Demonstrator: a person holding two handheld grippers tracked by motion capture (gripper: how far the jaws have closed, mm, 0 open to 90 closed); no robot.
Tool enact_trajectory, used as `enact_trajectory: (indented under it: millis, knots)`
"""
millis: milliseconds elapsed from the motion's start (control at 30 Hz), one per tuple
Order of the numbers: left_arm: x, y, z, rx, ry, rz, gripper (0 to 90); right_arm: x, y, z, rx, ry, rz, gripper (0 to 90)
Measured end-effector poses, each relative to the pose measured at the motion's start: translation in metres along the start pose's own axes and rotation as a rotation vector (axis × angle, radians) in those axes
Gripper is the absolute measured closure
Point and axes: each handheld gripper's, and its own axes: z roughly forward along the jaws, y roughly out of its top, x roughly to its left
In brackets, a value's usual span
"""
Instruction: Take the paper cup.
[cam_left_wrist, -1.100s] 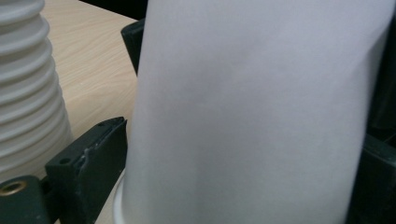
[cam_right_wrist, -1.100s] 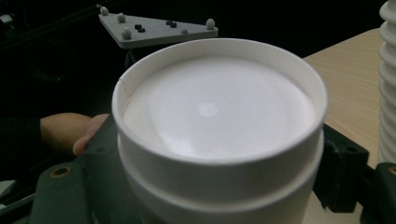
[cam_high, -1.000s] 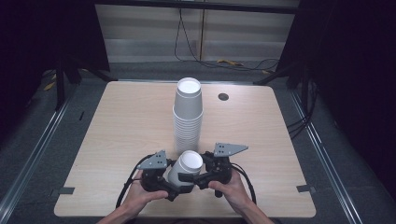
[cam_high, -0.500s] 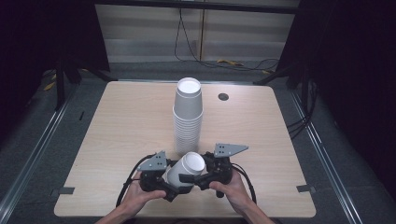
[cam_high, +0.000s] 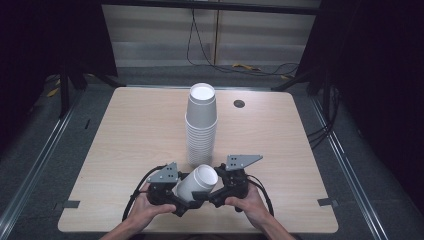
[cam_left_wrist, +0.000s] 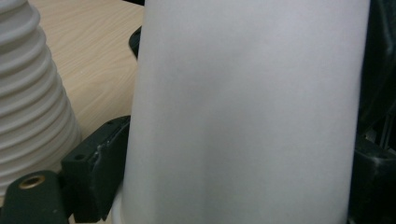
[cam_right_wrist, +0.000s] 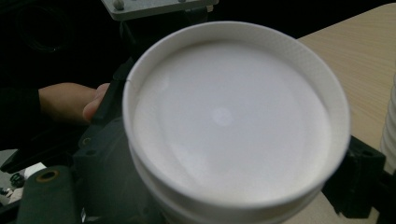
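A pale wood tabletop (cam_high: 130, 130) with a small round grommet hole (cam_high: 239, 103) stands on grey carpet (cam_high: 55, 145) — black curtains (cam_high: 45, 40) flank it, cables (cam_high: 200, 45) hang down a light back wall (cam_high: 150, 35).

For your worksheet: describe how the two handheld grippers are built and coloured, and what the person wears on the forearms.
Both the left gripper and right gripper are black, each topped by a grey three-cornered plate and trailing a black cable. The forearms are bare, without sleeves.
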Motion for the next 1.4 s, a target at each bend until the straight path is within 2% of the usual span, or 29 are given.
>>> enact_trajectory:
  millis: [400, 533, 600, 700, 800, 867, 967, 1033, 1100, 1133, 1233, 1367, 1400]
  knots:
    - [0.007, 0.002, -0.008, 0.059, 0.017, -0.022, 11.4, -0.003, 0.004, -0.013, 0.013, -0.028, -0.014, 14.0]
    - [0.009, 0.005, -0.011, 0.064, 0.014, -0.032, 11.5, -0.005, 0.004, -0.016, 0.030, -0.033, -0.019, 14.0]
    - [0.012, 0.009, -0.015, 0.076, 0.025, -0.022, 11.4, -0.008, 0.003, -0.017, 0.027, -0.031, -0.005, 13.9]
    - [0.016, 0.011, -0.018, 0.093, 0.040, -0.021, 11.4, -0.010, 0.004, -0.018, 0.038, -0.034, -0.009, 14.0]
    - [0.020, 0.013, -0.021, 0.121, 0.064, -0.008, 11.5, -0.011, 0.006, -0.022, 0.062, -0.083, -0.036, 13.9]
    - [0.022, 0.019, -0.023, 0.125, 0.078, 0.016, 11.5, -0.014, 0.004, -0.025, 0.062, -0.090, -0.023, 14.0]
    - [0.024, 0.023, -0.020, 0.170, 0.085, 0.042, 11.5, -0.016, 0.003, -0.028, 0.083, -0.111, -0.025, 14.2]
    - [0.024, 0.024, -0.018, 0.191, 0.072, 0.045, 11.5, -0.015, 0.003, -0.030, 0.092, -0.119, -0.031, 14.3]
    - [0.024, 0.025, -0.017, 0.204, 0.067, 0.048, 11.5, -0.015, 0.003, -0.031, 0.093, -0.120, -0.033, 14.4]
    - [0.024, 0.027, -0.015, 0.245, 0.061, 0.066, 11.4, -0.014, 0.003, -0.032, 0.098, -0.118, -0.032, 14.7]
    - [0.023, 0.025, -0.016, 0.271, 0.059, 0.064, 11.4, -0.015, 0.002, -0.033, 0.100, -0.091, -0.026, 14.5]
    - [0.023, 0.022, -0.016, 0.305, 0.073, 0.069, 11.5, -0.016, 0.002, -0.031, 0.117, -0.082, -0.023, 14.4]
    - [0.023, 0.022, -0.016, 0.309, 0.075, 0.069, 11.5, -0.015, 0.001, -0.029, 0.139, -0.080, -0.027, 14.4]
